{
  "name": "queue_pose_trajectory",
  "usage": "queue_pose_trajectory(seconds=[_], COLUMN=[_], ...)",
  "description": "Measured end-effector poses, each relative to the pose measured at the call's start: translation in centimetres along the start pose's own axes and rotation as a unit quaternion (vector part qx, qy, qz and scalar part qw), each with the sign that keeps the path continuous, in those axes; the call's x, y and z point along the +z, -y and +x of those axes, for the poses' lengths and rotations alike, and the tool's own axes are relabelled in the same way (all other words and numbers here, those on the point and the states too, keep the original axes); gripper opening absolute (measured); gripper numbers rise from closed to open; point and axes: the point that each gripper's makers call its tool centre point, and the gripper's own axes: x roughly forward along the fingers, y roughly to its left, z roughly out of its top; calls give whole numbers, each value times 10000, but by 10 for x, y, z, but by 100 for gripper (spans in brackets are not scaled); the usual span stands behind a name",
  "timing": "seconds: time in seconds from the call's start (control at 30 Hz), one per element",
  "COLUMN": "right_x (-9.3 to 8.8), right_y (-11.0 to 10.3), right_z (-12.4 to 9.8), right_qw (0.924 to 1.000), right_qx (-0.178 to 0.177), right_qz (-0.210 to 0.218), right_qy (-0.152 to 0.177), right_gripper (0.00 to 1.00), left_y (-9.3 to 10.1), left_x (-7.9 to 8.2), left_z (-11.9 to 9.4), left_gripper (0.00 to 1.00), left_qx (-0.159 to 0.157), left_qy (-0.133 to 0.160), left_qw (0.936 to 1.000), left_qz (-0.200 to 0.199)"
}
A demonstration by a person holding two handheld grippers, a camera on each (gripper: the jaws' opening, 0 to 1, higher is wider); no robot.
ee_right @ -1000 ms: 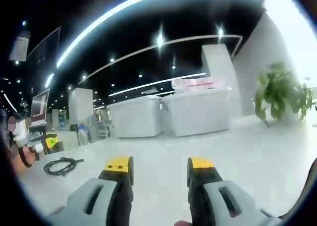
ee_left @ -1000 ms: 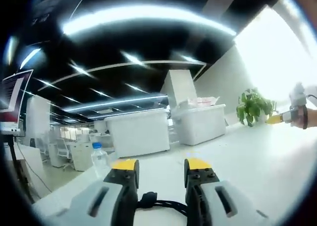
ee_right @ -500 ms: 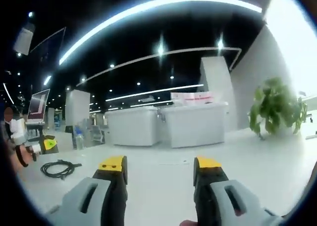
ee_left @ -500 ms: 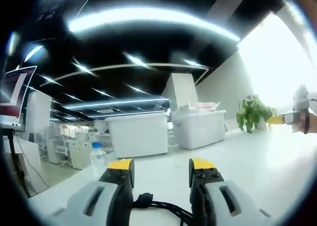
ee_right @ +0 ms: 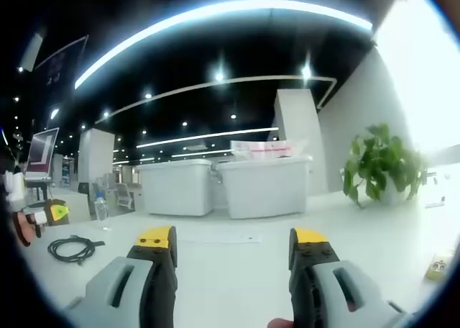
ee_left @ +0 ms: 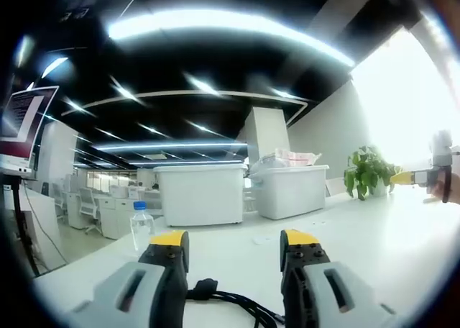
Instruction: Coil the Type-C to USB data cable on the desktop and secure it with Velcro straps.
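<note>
I am holding both tongs low over the white desk (ee_left: 402, 249), each looking level across it toward the room. My left tongs (ee_left: 235, 243) are standing wide apart with nothing between the pads, and the black data cable (ee_left: 230, 303) is lying on the desk just below them, its plug end showing in the gap between the jaws. My right tongs (ee_right: 234, 240) are also spread wide and gripping nothing, hovering over bare desk well away from the cable.

From the right gripper view I am seeing the cable (ee_right: 70, 249) as a loose coil far off to the left, beside the left tongs (ee_right: 44, 214) held in a hand. That view is also showing a small yellow object (ee_right: 437, 267) at the right edge. The left gripper view is giving me a water bottle (ee_left: 142, 224) standing upright behind the left jaw, a monitor (ee_left: 21, 126) at the left, and the right tongs (ee_left: 413, 177) far right. A potted plant (ee_left: 366, 171) and white bins (ee_left: 291, 191) are standing beyond.
</note>
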Motion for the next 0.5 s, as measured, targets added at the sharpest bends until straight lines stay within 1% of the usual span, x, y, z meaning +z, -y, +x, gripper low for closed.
queue_pose_trajectory(seconds=[0.07, 0.17, 0.33, 0.4, 0.5], right_x=[1, 3, 3, 4, 8], right_y=[3, 5, 7, 8, 12], right_z=[0, -1, -2, -1, -1], right_qw=[10000, 9999, 9999, 9999, 9997], right_qx=[-40, -73, -111, -117, -164], right_qz=[10, 20, -3, -1, -63], right_qy=[22, 71, 76, 93, 189], right_gripper=[64, 65, 68, 70, 71], left_y=[-4, -8, -7, -6, -4], left_x=[-1, 1, 6, 5, 2], left_z=[0, -1, -2, -2, -2], left_gripper=[52, 52, 53, 53, 53], left_qx=[81, 144, 166, 150, 111], left_qy=[-28, -17, 57, 45, -17], left_qw=[9999, 9999, 9998, 9999, 9999], left_qz=[58, -29, 3, 33, -48])
